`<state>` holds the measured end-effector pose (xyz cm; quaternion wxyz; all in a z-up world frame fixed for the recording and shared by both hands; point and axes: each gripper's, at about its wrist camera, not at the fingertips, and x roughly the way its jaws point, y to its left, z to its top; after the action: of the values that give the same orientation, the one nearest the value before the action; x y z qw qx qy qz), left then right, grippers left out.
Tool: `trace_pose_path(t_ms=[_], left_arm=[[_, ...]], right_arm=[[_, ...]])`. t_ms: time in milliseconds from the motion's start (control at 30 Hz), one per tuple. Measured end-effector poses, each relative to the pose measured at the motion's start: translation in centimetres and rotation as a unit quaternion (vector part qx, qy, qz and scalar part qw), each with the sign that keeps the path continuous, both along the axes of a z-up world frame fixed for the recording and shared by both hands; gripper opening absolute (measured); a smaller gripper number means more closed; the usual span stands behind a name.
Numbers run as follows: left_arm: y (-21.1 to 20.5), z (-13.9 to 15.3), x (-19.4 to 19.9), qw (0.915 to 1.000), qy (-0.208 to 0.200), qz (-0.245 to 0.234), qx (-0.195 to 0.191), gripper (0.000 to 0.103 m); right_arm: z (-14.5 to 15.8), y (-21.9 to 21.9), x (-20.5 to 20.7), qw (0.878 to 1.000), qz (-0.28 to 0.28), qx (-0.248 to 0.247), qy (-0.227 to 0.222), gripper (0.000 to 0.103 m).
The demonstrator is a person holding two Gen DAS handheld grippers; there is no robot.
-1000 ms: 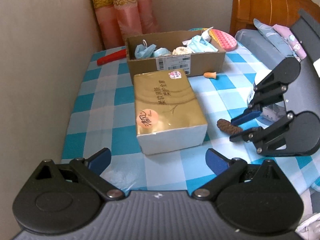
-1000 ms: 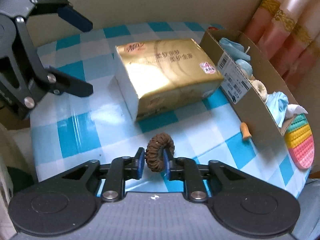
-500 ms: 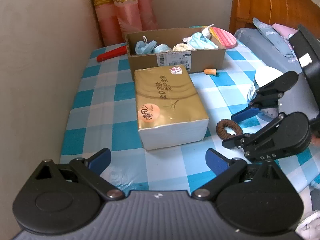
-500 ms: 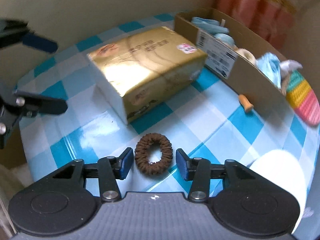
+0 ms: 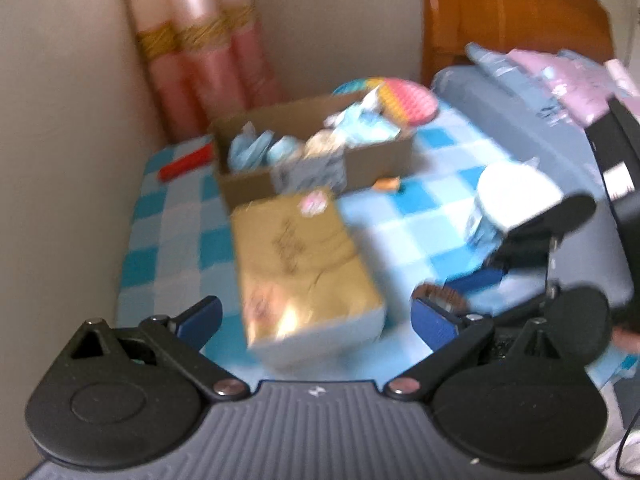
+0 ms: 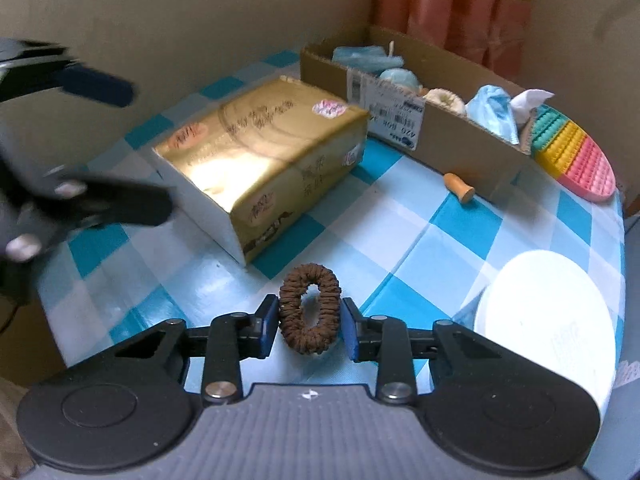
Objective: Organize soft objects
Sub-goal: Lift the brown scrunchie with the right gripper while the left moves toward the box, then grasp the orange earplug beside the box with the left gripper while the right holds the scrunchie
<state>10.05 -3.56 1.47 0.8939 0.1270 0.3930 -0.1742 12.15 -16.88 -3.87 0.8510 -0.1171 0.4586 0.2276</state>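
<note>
**Scrunchie pickup, right side mid-close**

Scrunchie [image 6: 310, 308] (brown, fabric) sits between the right gripper [image 6: 309, 326] fingers, low on the checked table [image 6: 464, 232]. Fingers are narrow and closing; pads look to be touching both sides of the ring, which is squeezed into an upright oval. Can't tell if it's off the cloth yet.

Left gripper [image 5: 316, 316] fingers are wide apart, nothing between them, hovering in front of the gold tissue pack [image 5: 304, 264]. Left view is badly blurred.

Step, as I read it: grab the scrunchie, then drop it in the cardboard box [image 6: 460, 140] at the back, which already holds other soft bits (blue cloth items, a cream ring).

Next move likely needs:
- firm pinch first; the ring is squashy and could slip or roll out
- lift clear, carry back and right to the box, release over the open top

In the way / nearby:
- tissue pack lies between the scrunchie and the box's left half, so go over or round it
- white round lid [image 6: 548, 332] just right of the gripper
- small orange peg [image 6: 460, 186] in front of the box wall
- rainbow bubble pad [image 6: 576, 160] at the box's right end
- red tool [image 5: 186, 162] far left of the box, well clear
</note>
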Motion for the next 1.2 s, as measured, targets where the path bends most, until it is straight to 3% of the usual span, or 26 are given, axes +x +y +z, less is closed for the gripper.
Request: trace_pose_path(t_ms=[400,667,767,833,1200], left_arm=[[-6.7,1.4,4.9,0.9968,-0.017,-0.074,-0.024,0.098],[-10.7,-0.1,9.0,0.9985,-0.022,-0.039,-0.031,0.089],[-11.7,-1.0,10.2,0.9986,-0.008,-0.032,-0.041,0.076],[-12.3,-1.8,10.9,0.9984,0.002,-0.030,-0.049,0.076],[-14.2,-5.5,13.0,0.9994,0.023,-0.009,-0.025,0.053]], right_arm=[[0.8,-2.1,-3.2,0.998,-0.037,0.047,-0.034,0.038],[0.7,-3.3,-3.8,0.996,-0.034,0.065,-0.055,0.038],[0.5,-3.7,-3.7,0.995,-0.035,0.067,-0.058,0.038],[0.4,-3.9,-3.6,0.995,-0.036,0.070,-0.061,0.038],[-0.3,-4.6,-3.6,0.995,-0.019,0.082,-0.048,0.038]])
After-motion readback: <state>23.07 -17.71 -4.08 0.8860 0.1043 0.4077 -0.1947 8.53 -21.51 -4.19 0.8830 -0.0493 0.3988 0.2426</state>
